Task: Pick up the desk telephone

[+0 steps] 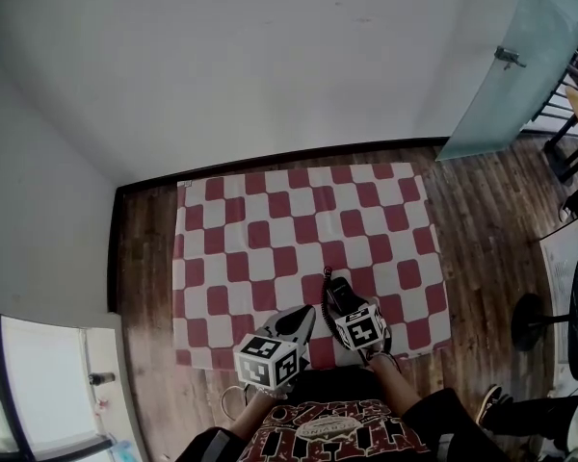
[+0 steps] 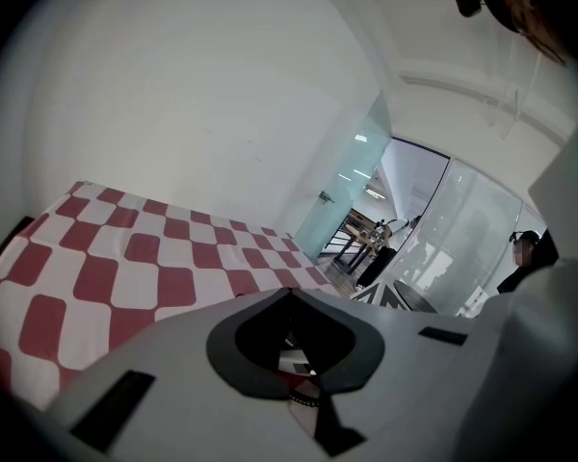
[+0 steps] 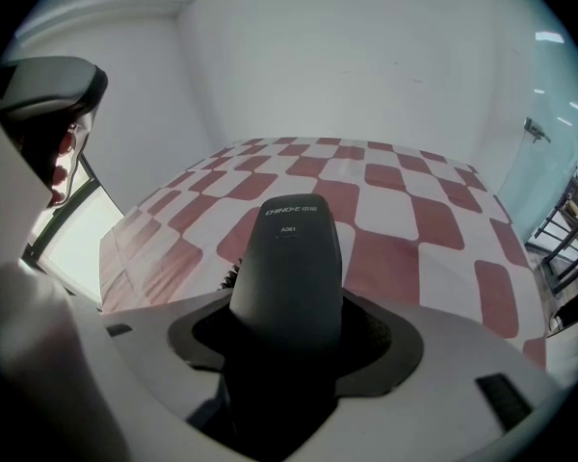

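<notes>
While the right tongs [image 3: 289, 327] are clenched on the desk telephone's black handset [image 3: 287, 253], held over the near edge of the checkered tabletop [image 1: 270, 221], and the left tongs [image 2: 291, 296] are closed on nothing, the lifting seems in hand, and next it calls for a steady rise.

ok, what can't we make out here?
Telephone base: shows in no view; perhaps under the right gripper and left gripper, head view.
Coiled cord: head view, lower end lost between the grippers.
Handset: right gripper view, lower end buried in the right gripper.
</notes>
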`<state>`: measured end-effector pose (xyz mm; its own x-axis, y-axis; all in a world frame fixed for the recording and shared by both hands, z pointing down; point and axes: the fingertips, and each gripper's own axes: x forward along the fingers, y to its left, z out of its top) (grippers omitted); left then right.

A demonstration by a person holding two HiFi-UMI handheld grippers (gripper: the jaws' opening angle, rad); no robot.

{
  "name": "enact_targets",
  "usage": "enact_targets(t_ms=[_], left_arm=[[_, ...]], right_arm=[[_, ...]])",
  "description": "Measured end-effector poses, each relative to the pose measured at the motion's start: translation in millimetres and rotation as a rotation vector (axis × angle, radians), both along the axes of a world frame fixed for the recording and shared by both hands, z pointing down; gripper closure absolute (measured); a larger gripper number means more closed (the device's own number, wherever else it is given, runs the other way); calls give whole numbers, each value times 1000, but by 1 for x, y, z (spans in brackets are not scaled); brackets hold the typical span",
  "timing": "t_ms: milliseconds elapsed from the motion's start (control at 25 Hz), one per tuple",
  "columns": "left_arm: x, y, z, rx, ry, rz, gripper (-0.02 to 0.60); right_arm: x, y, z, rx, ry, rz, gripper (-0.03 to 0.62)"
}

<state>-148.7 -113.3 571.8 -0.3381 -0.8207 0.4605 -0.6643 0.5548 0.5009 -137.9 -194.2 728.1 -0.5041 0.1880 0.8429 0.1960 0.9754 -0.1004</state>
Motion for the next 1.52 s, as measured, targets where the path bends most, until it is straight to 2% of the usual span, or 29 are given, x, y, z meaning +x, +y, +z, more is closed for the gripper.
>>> enact_targets(t_ms=[560, 1520], left_arm=[[7, 3, 3, -15, -7, -14, 572], [17, -6, 9, -11, 16, 19, 572]], right_arm=[[11, 3, -2, 38, 30, -89, 309], [29, 10, -17, 29, 64, -141, 309]])
